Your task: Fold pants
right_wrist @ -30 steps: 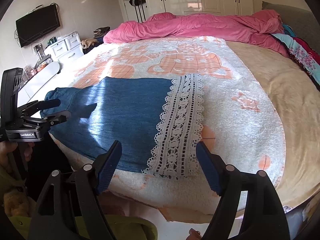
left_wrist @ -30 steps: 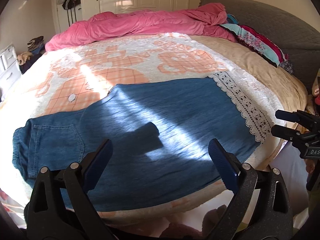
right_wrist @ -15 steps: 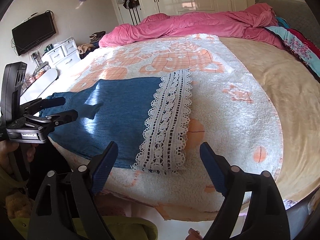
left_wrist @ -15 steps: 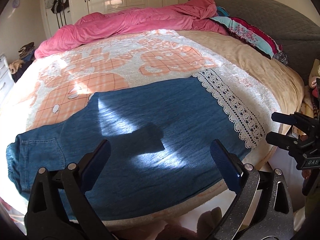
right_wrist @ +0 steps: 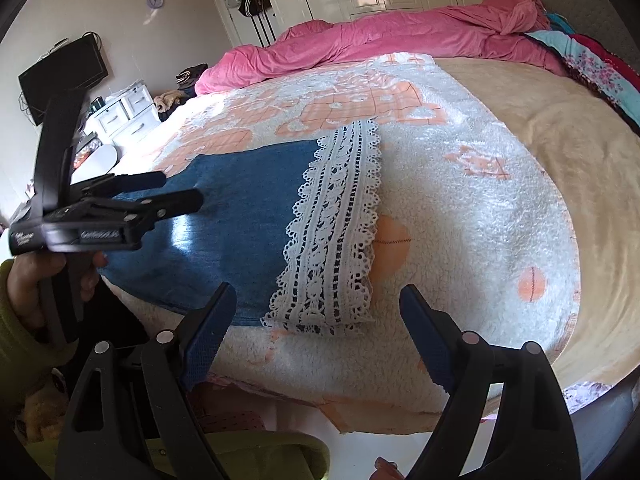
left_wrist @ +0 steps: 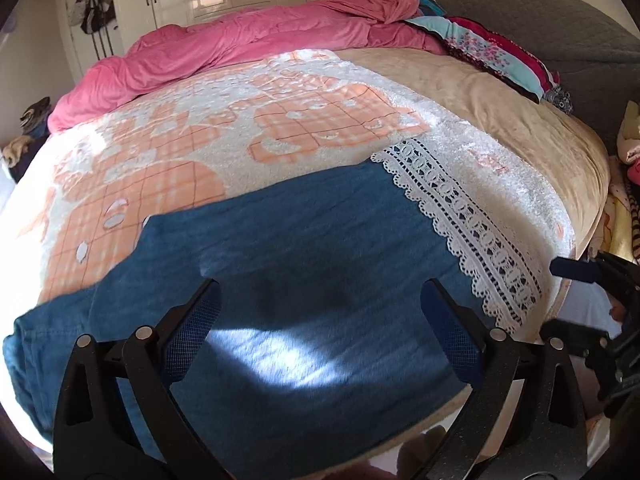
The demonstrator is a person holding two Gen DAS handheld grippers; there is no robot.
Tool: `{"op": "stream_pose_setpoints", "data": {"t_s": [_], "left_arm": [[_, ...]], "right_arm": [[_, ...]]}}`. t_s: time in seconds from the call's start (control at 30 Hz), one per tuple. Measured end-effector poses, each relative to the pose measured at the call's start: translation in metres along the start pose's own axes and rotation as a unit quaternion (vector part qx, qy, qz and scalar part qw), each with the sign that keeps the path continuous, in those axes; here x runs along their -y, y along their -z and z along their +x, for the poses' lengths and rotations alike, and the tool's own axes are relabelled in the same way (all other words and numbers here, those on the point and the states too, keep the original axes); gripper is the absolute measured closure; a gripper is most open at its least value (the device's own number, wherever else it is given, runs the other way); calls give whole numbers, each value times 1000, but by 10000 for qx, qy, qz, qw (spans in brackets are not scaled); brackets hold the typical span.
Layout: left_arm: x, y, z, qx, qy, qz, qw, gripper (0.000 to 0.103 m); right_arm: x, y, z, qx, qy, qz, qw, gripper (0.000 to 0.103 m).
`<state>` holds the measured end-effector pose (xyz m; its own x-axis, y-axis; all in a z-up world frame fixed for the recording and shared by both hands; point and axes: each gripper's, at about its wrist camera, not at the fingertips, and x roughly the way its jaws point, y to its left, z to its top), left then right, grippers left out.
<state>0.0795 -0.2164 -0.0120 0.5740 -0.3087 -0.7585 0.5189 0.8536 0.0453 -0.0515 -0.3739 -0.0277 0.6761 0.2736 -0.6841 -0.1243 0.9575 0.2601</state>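
**Pants lie flat at the bed's near edge, no fold visible yet**

Blue denim pants [left_wrist: 304,280] with a white lace hem [right_wrist: 336,236] are spread flat along the near edge of a round bed [right_wrist: 560,184], on a white-and-peach fleece blanket [left_wrist: 304,120]. The waist end with its back pocket lies toward the left, the lace hem toward the right. No cross fold shows along their length, so the folding appears to lie ahead. The left gripper [left_wrist: 320,336] hovers over the middle of the denim, jaws wide apart and empty. The right gripper [right_wrist: 316,336] hangs off the bed's edge just short of the lace hem, jaws likewise spread with nothing between them. Beyond the pants the blanket lies bare up to a heaped pink duvet [left_wrist: 240,52] at the far edge, leaving open room for folding.
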Motion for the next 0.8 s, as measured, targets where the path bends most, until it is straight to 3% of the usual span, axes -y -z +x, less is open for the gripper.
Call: {"op": "stream_pose_setpoints", "data": {"t_s": [0.5, 0.8], "left_arm": [[-1, -76, 64, -135, 458, 410, 9980, 10], [0, -94, 105, -361, 1011, 395, 9934, 10]], "right_arm": [[8, 1, 19, -184, -98, 450, 9988, 20], [2, 1, 34, -209, 38, 418, 9989, 23]]}}
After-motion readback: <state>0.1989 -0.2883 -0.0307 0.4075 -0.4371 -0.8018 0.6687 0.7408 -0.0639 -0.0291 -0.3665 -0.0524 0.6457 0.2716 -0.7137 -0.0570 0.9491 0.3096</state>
